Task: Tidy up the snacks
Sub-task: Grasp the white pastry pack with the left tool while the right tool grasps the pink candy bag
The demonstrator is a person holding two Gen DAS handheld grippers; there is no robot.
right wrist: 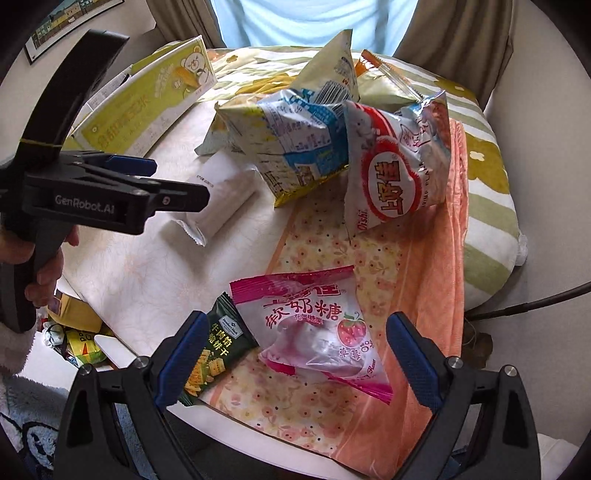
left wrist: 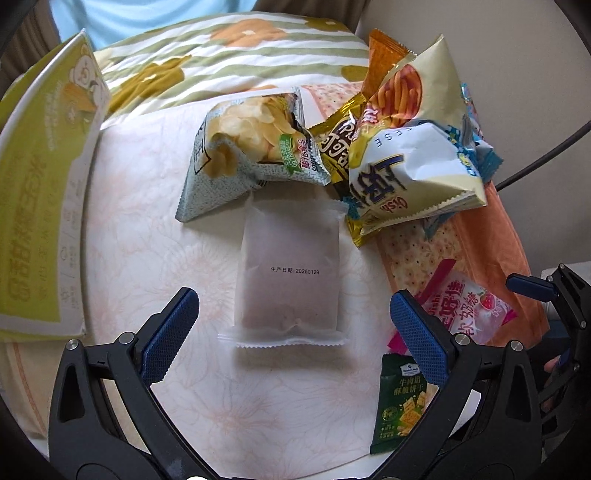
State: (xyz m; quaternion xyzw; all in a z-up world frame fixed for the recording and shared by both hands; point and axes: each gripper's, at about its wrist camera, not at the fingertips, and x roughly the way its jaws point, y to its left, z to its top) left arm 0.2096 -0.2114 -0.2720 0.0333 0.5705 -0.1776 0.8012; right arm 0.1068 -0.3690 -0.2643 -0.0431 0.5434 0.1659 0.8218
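covering table (left wrist: pixel 140 229): pale floral cloth (curtains (right wrist: pixel 454 33) behind)

Table (left wrist: pixel 140 258): cloth (right wrist: pixel 424 295), box (left wrist: pixel 40 206), snack packets (left wrist: pixel 288 266).

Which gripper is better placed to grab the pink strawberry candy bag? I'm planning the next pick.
Right. The right gripper is open with the pink strawberry candy bag framed between its fingers. The left gripper is lined up over the white packet instead.

A green-striped floral quilt (left wrist: pixel 221 48) lies beyond the jaws at the far table edge. An orange floral cloth (right wrist: pixel 424 280) spreads under and right of the jaws. A black cable (right wrist: pixel 535 299) runs farther right.
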